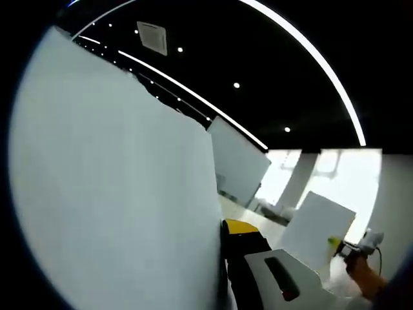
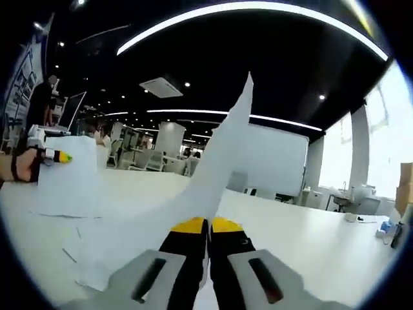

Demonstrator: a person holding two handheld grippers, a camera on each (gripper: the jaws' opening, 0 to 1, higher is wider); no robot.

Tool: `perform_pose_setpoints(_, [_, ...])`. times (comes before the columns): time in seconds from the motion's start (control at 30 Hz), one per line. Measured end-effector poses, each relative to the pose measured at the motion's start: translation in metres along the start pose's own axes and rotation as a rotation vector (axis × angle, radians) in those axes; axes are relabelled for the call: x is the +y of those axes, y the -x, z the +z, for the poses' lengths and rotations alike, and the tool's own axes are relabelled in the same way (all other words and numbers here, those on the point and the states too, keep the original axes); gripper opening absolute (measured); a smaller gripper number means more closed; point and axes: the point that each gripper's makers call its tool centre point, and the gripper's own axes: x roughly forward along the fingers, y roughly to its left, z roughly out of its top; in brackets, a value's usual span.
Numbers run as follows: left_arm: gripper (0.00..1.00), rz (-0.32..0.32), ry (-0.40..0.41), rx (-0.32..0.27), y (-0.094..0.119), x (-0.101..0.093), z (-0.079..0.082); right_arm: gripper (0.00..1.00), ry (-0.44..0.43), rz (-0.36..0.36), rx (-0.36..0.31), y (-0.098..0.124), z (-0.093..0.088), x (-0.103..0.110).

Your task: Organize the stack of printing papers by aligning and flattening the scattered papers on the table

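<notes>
Two claws [image 2: 208, 226]; two lifted paper sheets [image 2: 219, 161]; perhaps more loose sheets on one table [image 2: 303, 239].

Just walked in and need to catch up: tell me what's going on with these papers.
A person is sorting loose printing paper with a handheld gripper in each hand. The right gripper is shut on a sheet that stands up from its jaws, lifted above the white table. The left gripper, seen at the left of the right gripper view, is shut on another sheet. More papers lie scattered and unaligned on the table below, so the stack is not yet squared up.
</notes>
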Motion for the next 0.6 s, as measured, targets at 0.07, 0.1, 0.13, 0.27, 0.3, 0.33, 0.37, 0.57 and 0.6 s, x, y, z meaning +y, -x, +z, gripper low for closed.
perform_pose_setpoints(0.07, [0.07,0.000,0.000,0.000,0.000,0.000,0.000,0.00,0.011,0.002,-0.006,0.000,0.002,0.002])
perform_pose_setpoints(0.1, [0.07,0.000,0.000,0.000,0.000,0.000,0.000,0.00,0.024,0.001,-0.013,0.001,0.004,0.002])
perform_pose_setpoints(0.13, [0.07,0.000,-0.001,0.001,0.000,0.000,0.000,0.00,0.031,0.001,-0.017,0.002,0.005,0.003])
perform_pose_setpoints(0.27, [0.07,0.000,-0.005,0.002,0.000,-0.001,0.000,0.00,0.042,0.006,-0.042,0.003,0.012,0.005])
perform_pose_setpoints(0.3, [0.07,0.000,-0.005,0.003,0.000,-0.001,0.000,0.00,0.042,0.007,-0.047,0.004,0.013,0.005])
perform_pose_setpoints(0.33, [0.07,0.000,-0.005,0.002,0.000,-0.001,-0.001,0.00,0.040,0.014,-0.055,0.004,0.014,0.006])
perform_pose_setpoints(0.37, [0.07,0.000,-0.004,0.002,0.000,-0.001,0.000,0.00,0.038,0.020,-0.065,0.005,0.016,0.007])
perform_pose_setpoints(0.57, [0.07,0.000,-0.002,0.002,0.001,-0.001,-0.001,0.00,0.044,0.058,-0.118,0.009,0.027,0.015])
perform_pose_setpoints(0.6, [0.07,-0.001,-0.001,0.002,0.001,-0.001,0.000,0.00,0.045,0.061,-0.122,0.009,0.028,0.016])
